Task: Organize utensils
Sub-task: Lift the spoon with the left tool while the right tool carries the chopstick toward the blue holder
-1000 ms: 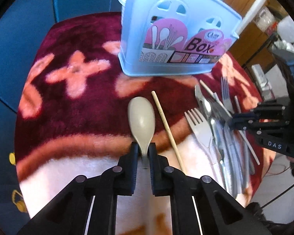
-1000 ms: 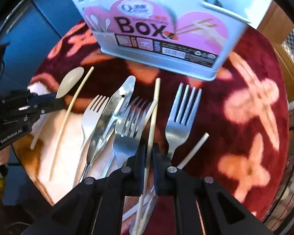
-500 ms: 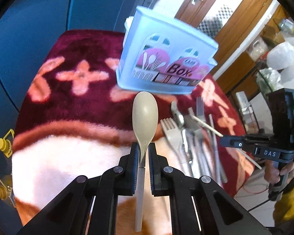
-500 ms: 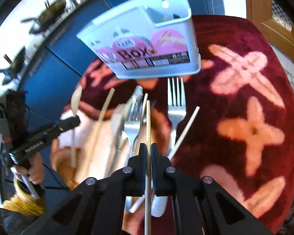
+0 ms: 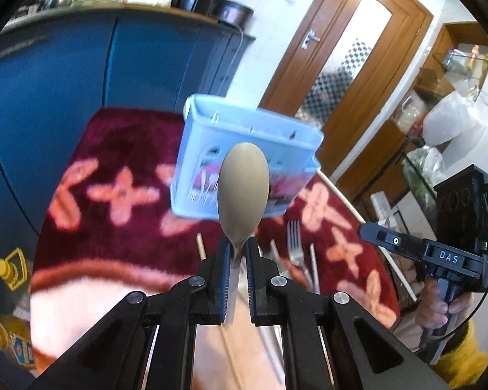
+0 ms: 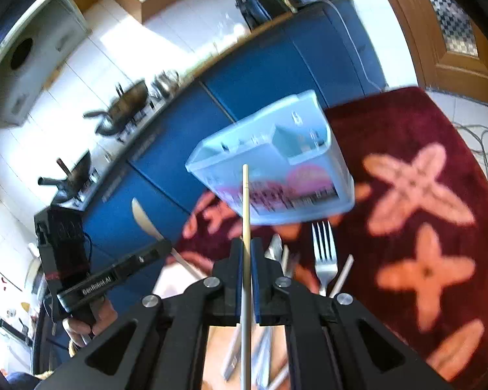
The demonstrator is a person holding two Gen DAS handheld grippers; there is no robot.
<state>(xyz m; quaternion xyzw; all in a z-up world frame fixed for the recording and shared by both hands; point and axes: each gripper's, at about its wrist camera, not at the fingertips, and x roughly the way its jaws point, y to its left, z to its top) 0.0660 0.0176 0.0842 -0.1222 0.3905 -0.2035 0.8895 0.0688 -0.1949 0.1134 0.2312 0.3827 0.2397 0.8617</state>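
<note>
Clearly the carrying step is in hand: both tongs are loaded and raised above the red flowered blanket [image 5: 120, 149] that covers the worktop, each aimed toward the pale blue utensil box [image 5: 247, 149]. The left tongs [image 5: 237, 253] are pinching the neck of a beige spoon [image 5: 243, 188], its bowl standing up in front of the box in the left wrist view. The right tongs [image 6: 246, 253] are pressed together on a thin pale chopstick [image 6: 246, 201], whose tip points at the box's open top, where divided compartments show. Left on the blanket near the box are a metal fork [image 6: 323, 253], another chopstick [image 6: 341, 274] and a heap of other cutlery too blurred to count. The next move, in all likelihood, calls for bringing each piece over the box rim, turning it upright so the handle goes down first, and choosing a compartment for each; which slot suits which is hard to say, since the box is blurred. Only once a piece sits inside the wall should its tongs spread
</note>
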